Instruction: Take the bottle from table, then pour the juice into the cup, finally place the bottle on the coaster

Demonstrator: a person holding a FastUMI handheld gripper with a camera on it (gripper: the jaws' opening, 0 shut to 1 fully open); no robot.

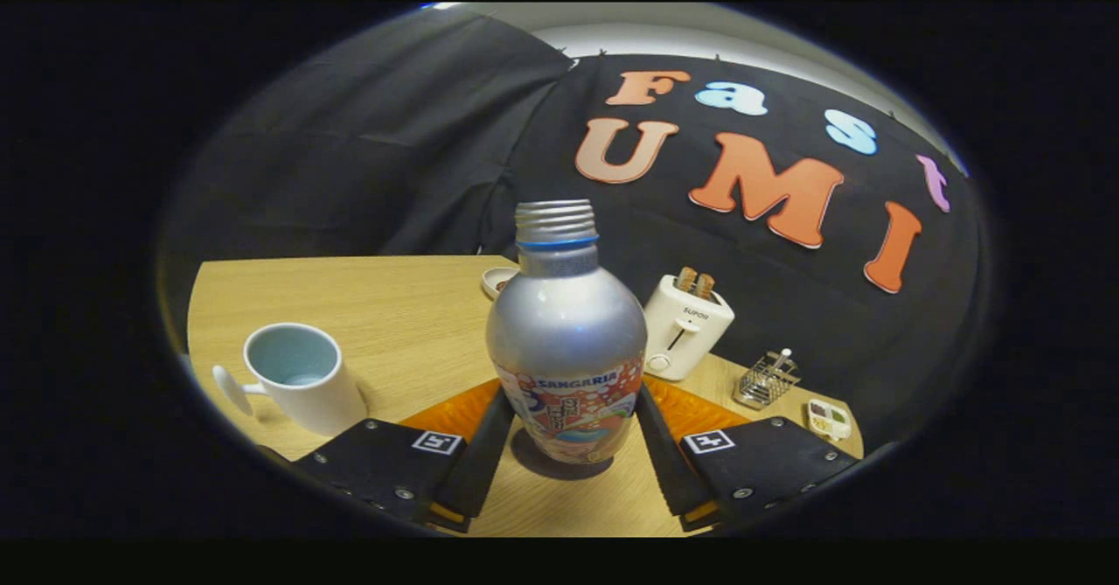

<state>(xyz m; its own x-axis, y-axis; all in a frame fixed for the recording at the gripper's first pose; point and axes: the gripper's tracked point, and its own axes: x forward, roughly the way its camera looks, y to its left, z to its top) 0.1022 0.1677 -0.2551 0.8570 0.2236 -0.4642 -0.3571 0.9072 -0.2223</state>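
Gripper view, looking forward along the two fingers over a wooden table (pixel 393 305). Landmark for all positions: the bottle (pixel 566 340), a silver metal bottle with a printed band round its lower body, a blue ring at the neck and an uncapped threaded mouth. It stands upright, casting a shadow on the tabletop in front of its base.

Gripper (pixel 566 432): its fingers are spread to either side of the bottle's lower body, one finger (pixel 479 458) at the bottle's left flank and the other at its right flank. Each inner edge lies right against the printed band; whether both actually press on the bottle cannot be told.

Coaster (pixel 699 410): an orange disc lying flat on the table behind the bottle's base, showing on both sides of the bottle just past the fingers. Whether the bottle's base rests on it or just in front of it cannot be told.

Cup (pixel 302 375): a white mug, upright, to the left of the bottle and well apart from it, its handle turned away from the bottle.

Toaster (pixel 686 327): white, to the right of the bottle and further back, with two slices of bread standing in its slots.

Wire rack (pixel 767 379): further right of the bottle, beyond the toaster.

Small dish (pixel 498 281): behind the bottle, partly hidden by its shoulder.
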